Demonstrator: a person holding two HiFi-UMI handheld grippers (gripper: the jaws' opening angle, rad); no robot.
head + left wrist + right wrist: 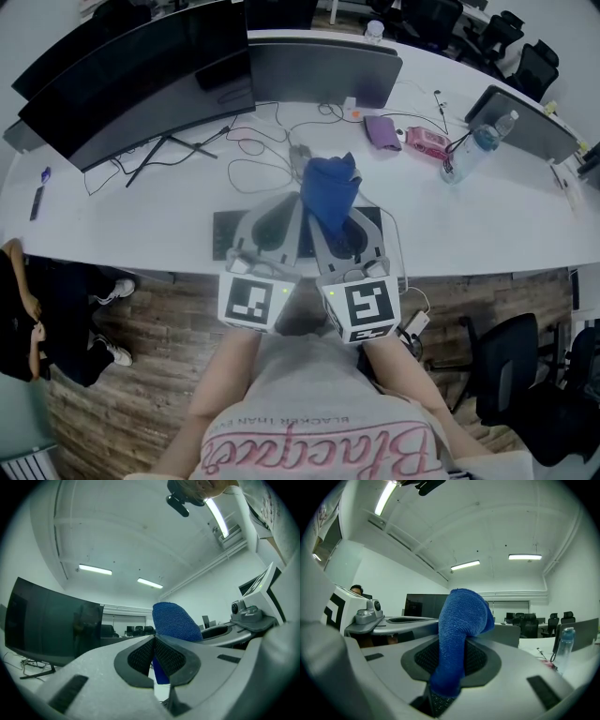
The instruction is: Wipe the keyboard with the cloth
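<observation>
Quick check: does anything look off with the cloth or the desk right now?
Nothing looks spilled or damaged. The odd part is that the cloth is bunched into a wad, clamped in the right gripper and sticking upward, not lying on the keyboard below.

A long white desk (525,216), wood floor (141,375), black office chairs (506,380), ceiling strip lights (95,569).

Your right gripper (451,665) has its jaws closed on the blue cloth (461,613), which rises out of them and bends over at the top. A dark monitor (423,605) stands behind, and a bottle (565,644) at far right.
</observation>
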